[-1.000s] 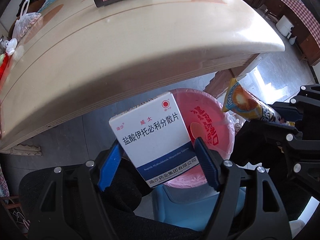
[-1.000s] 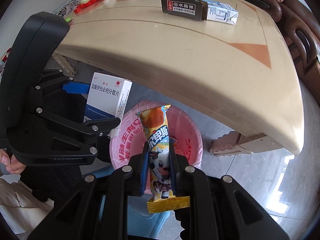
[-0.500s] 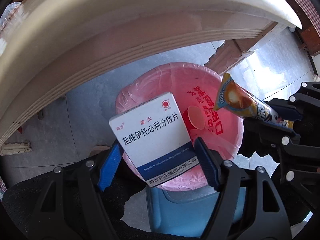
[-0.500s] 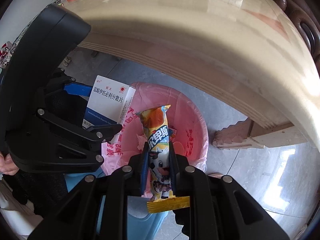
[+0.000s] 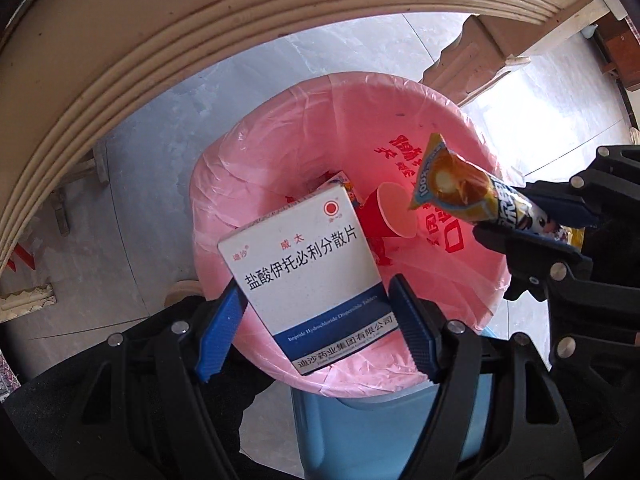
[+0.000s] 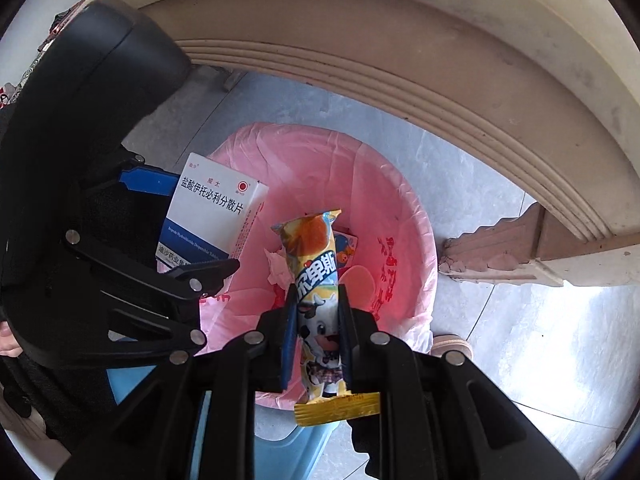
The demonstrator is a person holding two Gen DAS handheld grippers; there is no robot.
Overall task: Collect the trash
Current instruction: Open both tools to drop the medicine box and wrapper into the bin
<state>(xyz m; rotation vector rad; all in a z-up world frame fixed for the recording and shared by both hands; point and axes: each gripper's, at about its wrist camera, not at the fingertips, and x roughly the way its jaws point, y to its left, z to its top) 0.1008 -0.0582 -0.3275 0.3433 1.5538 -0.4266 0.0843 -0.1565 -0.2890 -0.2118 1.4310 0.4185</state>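
Observation:
My left gripper [image 5: 316, 300] is shut on a white and blue medicine box [image 5: 308, 272] and holds it over the near rim of a blue bin lined with a pink bag [image 5: 280, 128]. The box also shows in the right wrist view [image 6: 212, 212]. My right gripper [image 6: 318, 312] is shut on a yellow snack wrapper [image 6: 316, 280] above the bin's pink liner [image 6: 400, 200]. The wrapper shows in the left wrist view [image 5: 468, 196] at the right. A red paper cup [image 5: 384, 216] and other scraps lie inside the bin.
The cream table edge [image 5: 140, 40] arches over the bin, with its carved leg [image 6: 500, 252] on the grey tiled floor to the right. The left gripper's black body [image 6: 100, 160] fills the left of the right wrist view.
Both grippers have moved down below the table edge and closer over the bin. The tabletop is out of view. Both grips are unchanged.

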